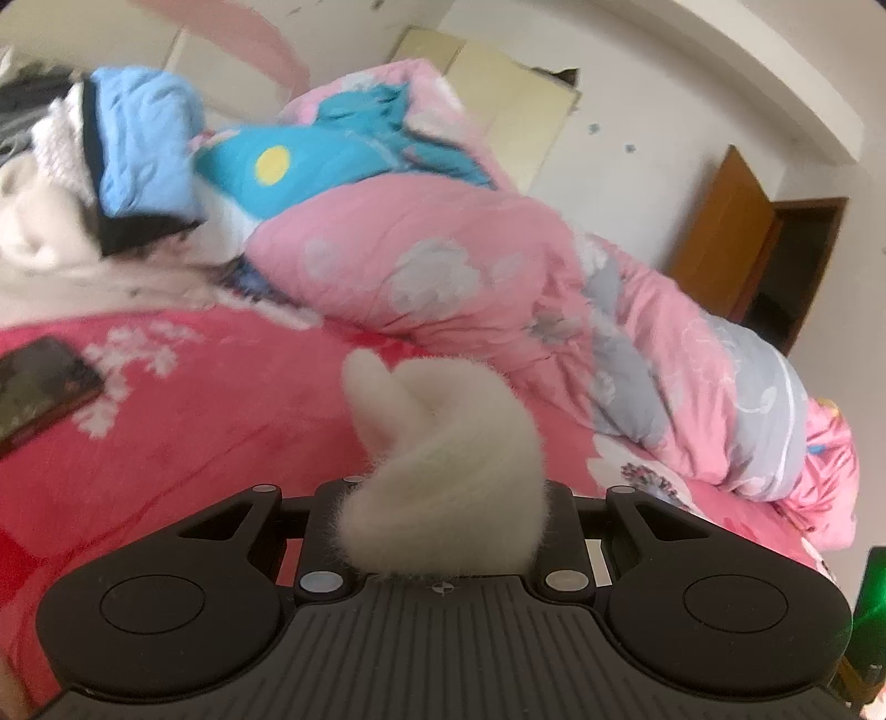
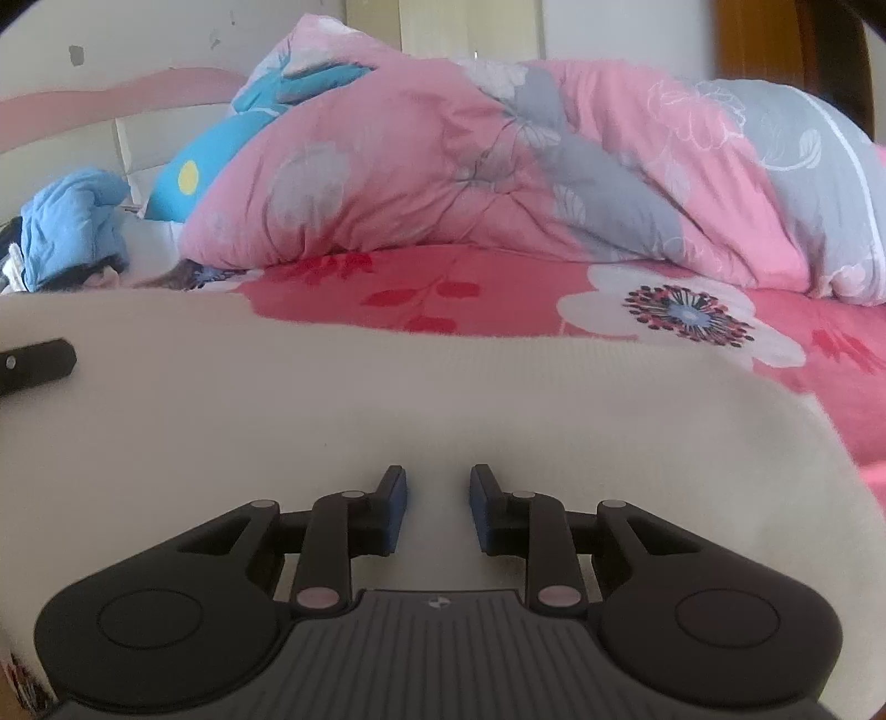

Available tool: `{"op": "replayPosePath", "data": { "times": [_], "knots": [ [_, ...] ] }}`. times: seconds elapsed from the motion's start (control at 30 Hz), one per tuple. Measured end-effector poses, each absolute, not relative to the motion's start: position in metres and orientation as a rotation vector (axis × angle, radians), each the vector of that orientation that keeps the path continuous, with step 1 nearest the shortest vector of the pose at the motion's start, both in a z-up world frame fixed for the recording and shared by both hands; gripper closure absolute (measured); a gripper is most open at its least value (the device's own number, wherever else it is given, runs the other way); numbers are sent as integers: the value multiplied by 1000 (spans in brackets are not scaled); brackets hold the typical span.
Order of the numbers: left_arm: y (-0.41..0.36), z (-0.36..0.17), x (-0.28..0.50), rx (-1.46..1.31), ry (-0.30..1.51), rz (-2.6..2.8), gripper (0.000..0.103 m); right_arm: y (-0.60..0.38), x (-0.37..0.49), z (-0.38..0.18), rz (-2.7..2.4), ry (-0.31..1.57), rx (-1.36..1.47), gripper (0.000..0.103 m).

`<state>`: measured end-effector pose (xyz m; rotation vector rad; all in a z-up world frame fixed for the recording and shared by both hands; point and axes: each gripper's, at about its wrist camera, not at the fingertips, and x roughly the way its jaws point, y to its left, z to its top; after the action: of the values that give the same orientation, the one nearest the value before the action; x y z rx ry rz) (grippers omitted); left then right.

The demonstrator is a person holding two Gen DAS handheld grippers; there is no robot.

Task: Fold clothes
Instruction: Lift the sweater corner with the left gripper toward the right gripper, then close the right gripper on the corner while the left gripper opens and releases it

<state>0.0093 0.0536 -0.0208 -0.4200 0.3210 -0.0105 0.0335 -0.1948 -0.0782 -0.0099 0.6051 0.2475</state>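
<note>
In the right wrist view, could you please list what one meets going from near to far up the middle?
Right gripper, fingers apart → cream garment → red floral bedsheet → pink and grey quilt → wall.

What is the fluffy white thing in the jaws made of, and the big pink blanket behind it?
The white garment looks like fuzzy knit, maybe wool or fleece: fine hairs stick out along its edges. The pink quilt looks like smooth printed cotton over soft padding: it is puffy, creased and matte.

Cream fuzzy garment [image 1: 443,443] — pink bedsheet [image 2: 498,299] with red leaves, white flowers — pink-and-grey floral quilt [image 2: 498,166].
</note>
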Motion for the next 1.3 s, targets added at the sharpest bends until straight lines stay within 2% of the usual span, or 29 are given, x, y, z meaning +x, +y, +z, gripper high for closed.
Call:
{"op": "replayPosePath", "data": {
  "times": [0.37,0.67,0.87,0.97,1.03,1.1,1.13,1.3],
  "knots": [
    [-48,23,8,-120,159,-314,77,-267,8,-53,228,583,334,75],
    [-139,-19,23,56,331,-510,77,-359,-51,-58,139,538,591,75],
    [-160,-44,17,181,361,-506,73,-392,-60,-73,185,539,757,74],
    [-164,-45,11,225,376,-518,61,-399,-57,-79,255,543,837,73],
    [-166,-41,10,233,396,-545,42,-403,-52,-84,316,549,906,69],
    [-167,-36,4,220,406,-583,34,-404,-46,-88,357,565,952,65],
    [-167,-33,1,209,403,-598,31,-404,-43,-90,371,576,965,62],
    [-163,-23,-20,157,387,-651,28,-405,-37,-105,417,610,1070,61]
  ]
}}
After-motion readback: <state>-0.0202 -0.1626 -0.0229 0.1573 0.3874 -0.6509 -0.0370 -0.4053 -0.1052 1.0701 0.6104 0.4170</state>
